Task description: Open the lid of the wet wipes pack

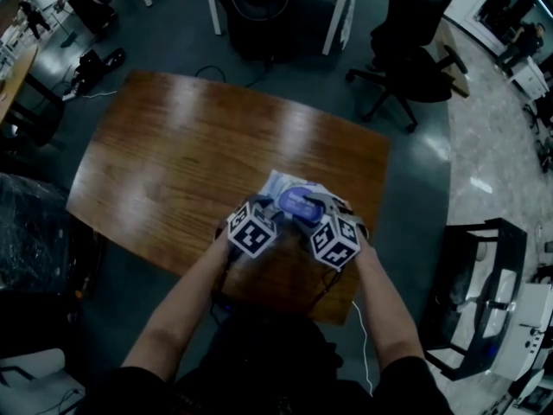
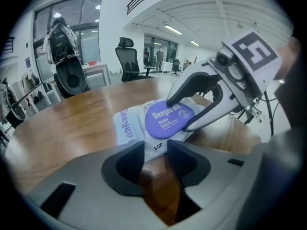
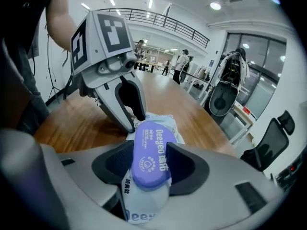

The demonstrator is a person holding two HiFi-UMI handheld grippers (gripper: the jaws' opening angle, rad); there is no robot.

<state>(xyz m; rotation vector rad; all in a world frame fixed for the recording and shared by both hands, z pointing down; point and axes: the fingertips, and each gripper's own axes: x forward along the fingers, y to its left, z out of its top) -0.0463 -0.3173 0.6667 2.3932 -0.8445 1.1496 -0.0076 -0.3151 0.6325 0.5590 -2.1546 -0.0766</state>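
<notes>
The wet wipes pack (image 1: 289, 188) is white, has a round purple lid (image 1: 298, 204), and lies flat near the front edge of the wooden table (image 1: 173, 162). The lid (image 2: 169, 120) looks shut. My left gripper (image 2: 156, 147) points at the pack's near end, and the white printed edge of the pack (image 2: 158, 145) sits between its jaw tips. I see no squeeze on that edge. My right gripper (image 3: 149, 152) comes from the opposite side. Its jaws stand wide on either side of the lid (image 3: 151, 155). From the left gripper view its fingers (image 2: 211, 111) straddle the lid's rim.
Both grippers meet over the pack, their marker cubes (image 1: 251, 230) close together. The table's front edge (image 1: 285, 305) lies just below them. A black office chair (image 1: 406, 41) and white desk legs (image 1: 337, 15) stand beyond the table. A white machine (image 1: 492, 318) is at the right.
</notes>
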